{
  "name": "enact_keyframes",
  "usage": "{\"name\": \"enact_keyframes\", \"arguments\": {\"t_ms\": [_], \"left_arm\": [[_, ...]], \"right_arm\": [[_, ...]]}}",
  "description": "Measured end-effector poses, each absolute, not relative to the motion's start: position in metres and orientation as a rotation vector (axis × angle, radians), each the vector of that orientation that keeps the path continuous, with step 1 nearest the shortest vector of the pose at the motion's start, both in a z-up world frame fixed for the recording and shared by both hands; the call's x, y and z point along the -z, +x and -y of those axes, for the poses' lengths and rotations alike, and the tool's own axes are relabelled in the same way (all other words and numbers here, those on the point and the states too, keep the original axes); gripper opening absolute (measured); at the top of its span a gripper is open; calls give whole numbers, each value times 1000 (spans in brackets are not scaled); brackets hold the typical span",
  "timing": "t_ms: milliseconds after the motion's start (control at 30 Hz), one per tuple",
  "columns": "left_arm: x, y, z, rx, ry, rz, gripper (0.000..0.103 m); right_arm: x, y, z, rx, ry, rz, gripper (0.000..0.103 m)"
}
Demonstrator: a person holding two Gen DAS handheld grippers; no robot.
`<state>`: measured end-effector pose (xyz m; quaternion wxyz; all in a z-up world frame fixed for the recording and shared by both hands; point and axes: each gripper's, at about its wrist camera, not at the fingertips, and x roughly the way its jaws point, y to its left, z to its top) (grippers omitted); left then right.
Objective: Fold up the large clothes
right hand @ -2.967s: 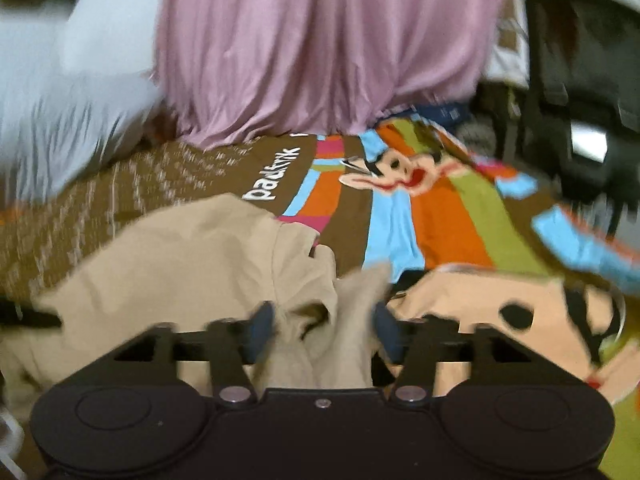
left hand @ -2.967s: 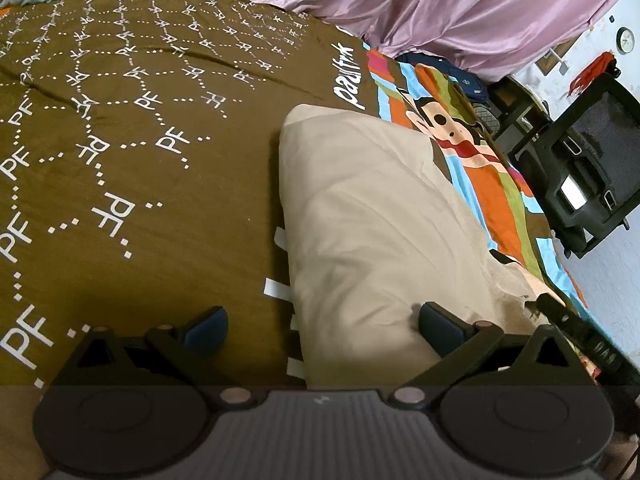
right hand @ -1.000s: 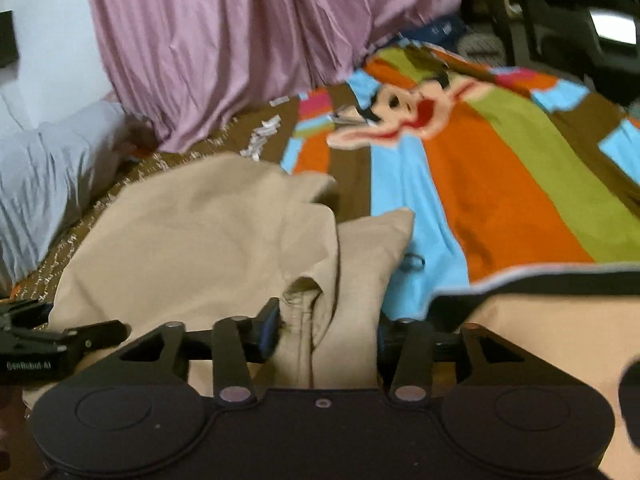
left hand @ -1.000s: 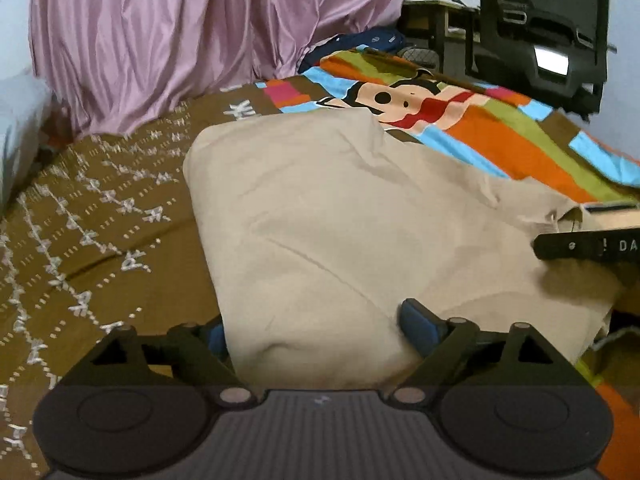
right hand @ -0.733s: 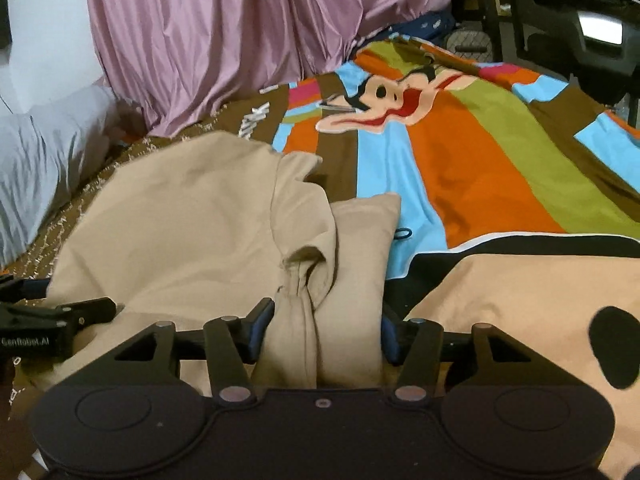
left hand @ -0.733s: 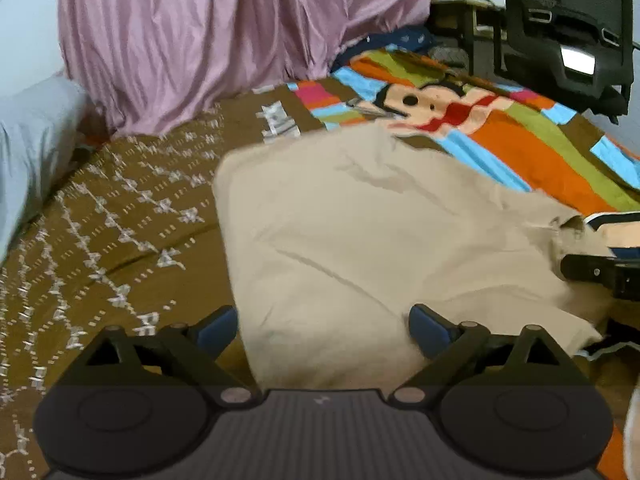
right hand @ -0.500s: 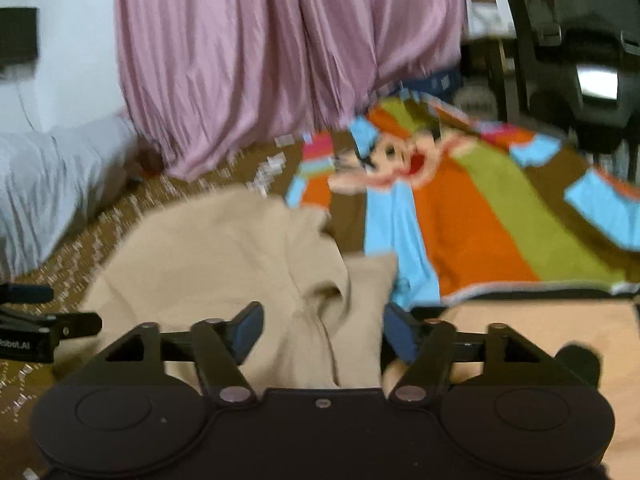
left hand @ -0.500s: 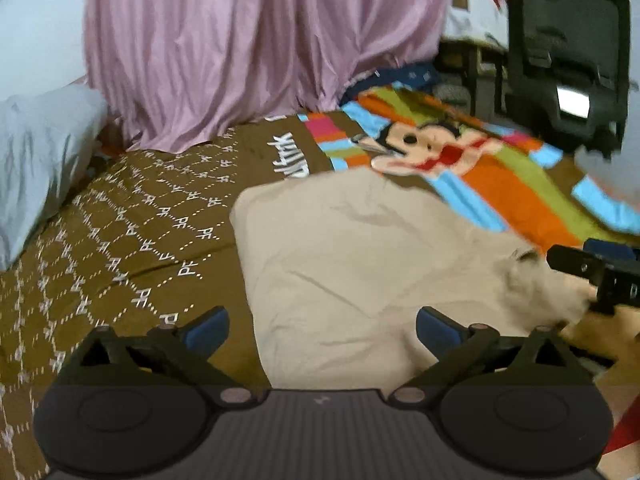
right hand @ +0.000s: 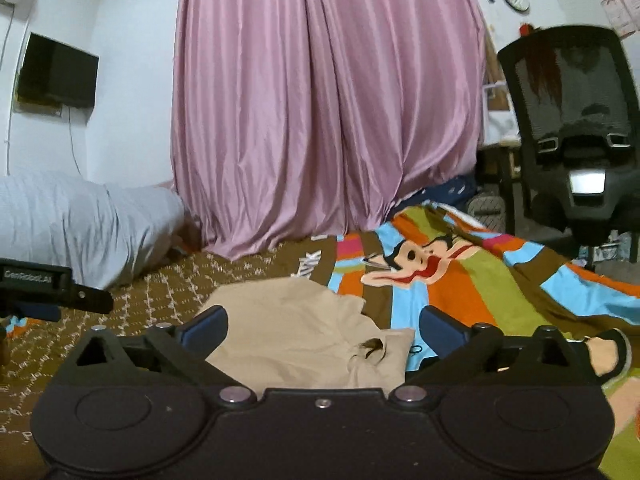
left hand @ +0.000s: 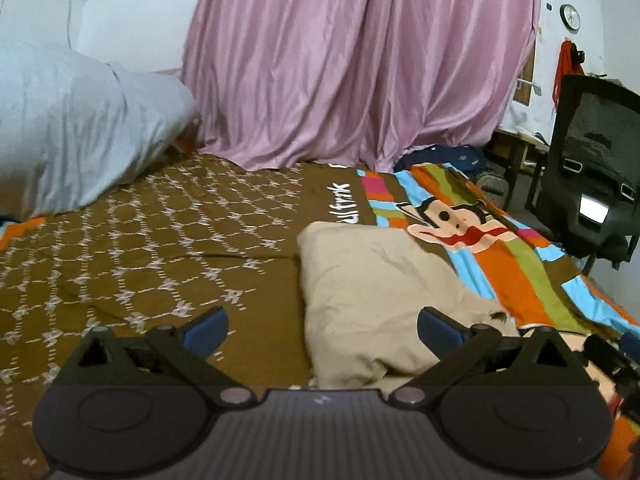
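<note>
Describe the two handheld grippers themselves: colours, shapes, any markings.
The left gripper and the right gripper look alike: a black body with two round domed covers, black angled link arms with triangular cut-outs, small silvery pivot pins and blue pads on the fingers. The left body is ribbed; the right is smooth. Seen from the right camera, the left gripper carries white lettering. No cables or sleeves show.

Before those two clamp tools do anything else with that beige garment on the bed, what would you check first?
1. Left gripper empty, fingers apart: ok.
2. Right gripper clear of cloth, jaws opening: ok.
3. Beige garment lying folded on the bedspread: ok.
4. Fold neat: not ok, the near corner is bunched and wrinkled.
5. Fully on the bed: cannot tell, the near edge is hidden behind the tools.
6. Pillow clear of the garment: ok.
</note>
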<state>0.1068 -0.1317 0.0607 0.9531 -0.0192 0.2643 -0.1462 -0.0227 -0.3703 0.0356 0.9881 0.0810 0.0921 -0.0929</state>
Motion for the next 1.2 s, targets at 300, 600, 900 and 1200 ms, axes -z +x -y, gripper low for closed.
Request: {"name": "enact_keyframes", "arguments": {"t_ms": [300, 600, 900, 1200], "left_arm": [[-51, 38, 93, 318, 42, -548, 103], [-33, 3, 62, 286, 42, -557, 103], [2, 11, 59, 205, 76, -548, 103], [1, 5, 59, 248, 70, -526, 103]], "right_arm": [[-40, -79, 334, 252, 194, -175, 102], [-42, -112, 298, 297, 89, -198, 102], [-17, -83, 279, 224, 40, -404, 102], [-12, -80, 278, 228, 62, -423, 102]]}}
